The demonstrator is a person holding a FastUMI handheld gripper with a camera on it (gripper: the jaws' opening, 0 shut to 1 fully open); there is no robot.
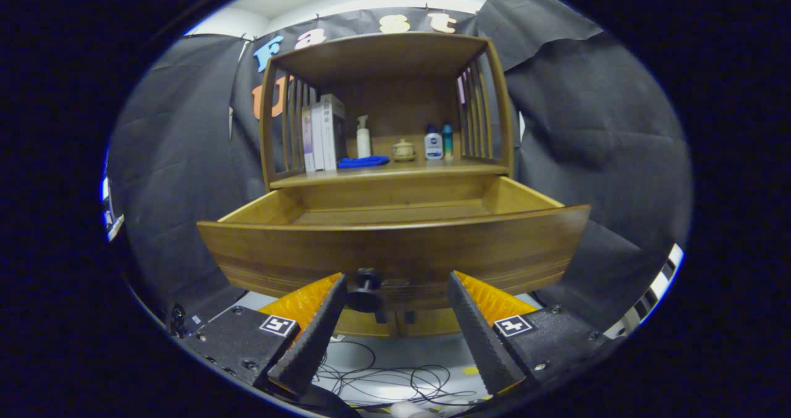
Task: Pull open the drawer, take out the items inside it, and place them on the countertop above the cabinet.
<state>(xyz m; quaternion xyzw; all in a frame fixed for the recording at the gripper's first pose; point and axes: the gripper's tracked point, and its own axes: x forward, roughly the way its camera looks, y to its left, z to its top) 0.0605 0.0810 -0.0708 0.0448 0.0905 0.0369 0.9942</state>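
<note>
Wooden cabinet point(386, 96) ahead of us, its drawer point(395, 245) pulled out toward our tool point(395, 294). The tabletop point(395, 172) above carries books, bottles and a blue cloth point(363, 161). The round knob point(366, 289) sits between the tool's spread, empty fingers, nearer the left. Drawer floor looks bare; its front corners are hidden.

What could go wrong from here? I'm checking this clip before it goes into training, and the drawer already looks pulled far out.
1. The brown wooden drawer sits far out of the wooden cabinet; further pulling might drop it.
2. The open claw has the dark round knob beside one finger; lifting carelessly could snag it.
3. The countertop holds upright books, a blue cloth and small bottles, which could be knocked when placing items.
</note>
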